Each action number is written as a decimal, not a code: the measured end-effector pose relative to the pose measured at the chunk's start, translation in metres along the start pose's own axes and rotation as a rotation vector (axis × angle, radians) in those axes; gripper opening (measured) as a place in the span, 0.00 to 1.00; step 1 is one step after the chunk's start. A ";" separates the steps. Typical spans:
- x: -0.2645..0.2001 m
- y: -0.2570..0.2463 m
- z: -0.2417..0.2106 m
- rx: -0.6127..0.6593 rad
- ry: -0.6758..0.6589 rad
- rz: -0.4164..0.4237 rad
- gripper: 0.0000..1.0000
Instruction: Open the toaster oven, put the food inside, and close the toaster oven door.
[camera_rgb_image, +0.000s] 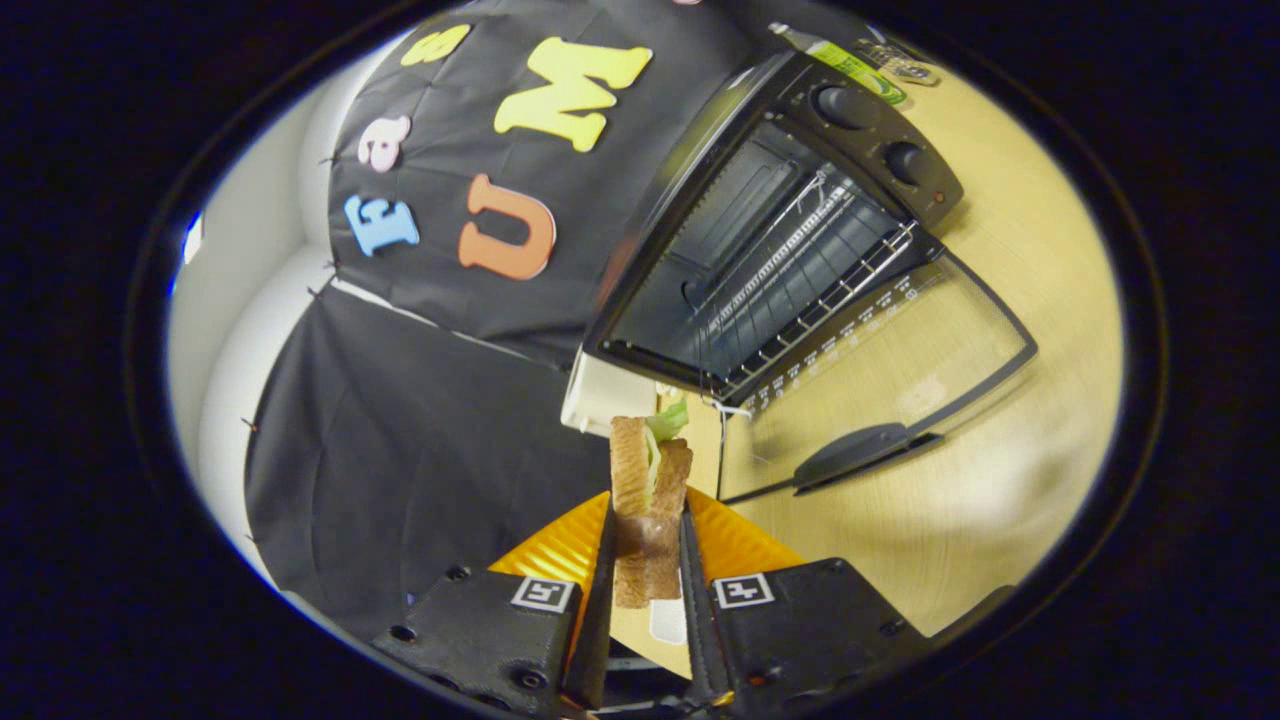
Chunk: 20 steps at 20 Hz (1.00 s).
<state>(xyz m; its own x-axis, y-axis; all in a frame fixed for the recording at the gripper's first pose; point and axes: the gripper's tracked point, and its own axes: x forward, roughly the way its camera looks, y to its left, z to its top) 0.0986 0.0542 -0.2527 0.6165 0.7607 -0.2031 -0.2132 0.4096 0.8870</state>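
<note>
The sandwich (648, 500), two slices of brown toasted bread with pale green lettuce poking out at its far end, stands on edge between the two black fingers (645, 560) of the gripper, which are drawn in narrow and press on it from both sides, one against each slice. Its near part sits down in the gap between the fingers, and its lettuce end reaches out past their tips toward the oven. Beneath the sandwich and the fingers lies a ribbed orange plate (735, 540), showing on either side of them, and it rests on the light wooden bench (1000, 480). Just beyond the sandwich's far end is the black toaster oven (770, 230), tilted in this view, with a cream-coloured side panel (600, 395) at the corner nearest the fingers. Its glass door (880, 370) is swung fully down and lies flat over the bench, the dark handle (850, 455) on its outer rim, to the right of and a little ahead of the fingertips. The oven's cavity is open, with a wire rack (800, 270) across it. Two round black knobs (880, 130) sit on the control panel at the far side of the oven. Beyond that panel, a green and white object (850, 65) lies on the bench; I cannot tell what it is.
</note>
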 end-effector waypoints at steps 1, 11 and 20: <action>0.001 -0.007 0.011 0.027 -0.031 0.002 0.37; 0.035 -0.055 0.131 0.127 -0.401 0.019 0.37; 0.101 -0.070 0.163 0.114 -0.454 -0.032 0.37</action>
<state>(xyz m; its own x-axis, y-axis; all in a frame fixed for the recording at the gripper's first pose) 0.2993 0.0197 -0.2677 0.8961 0.4408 -0.0516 -0.1196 0.3518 0.9284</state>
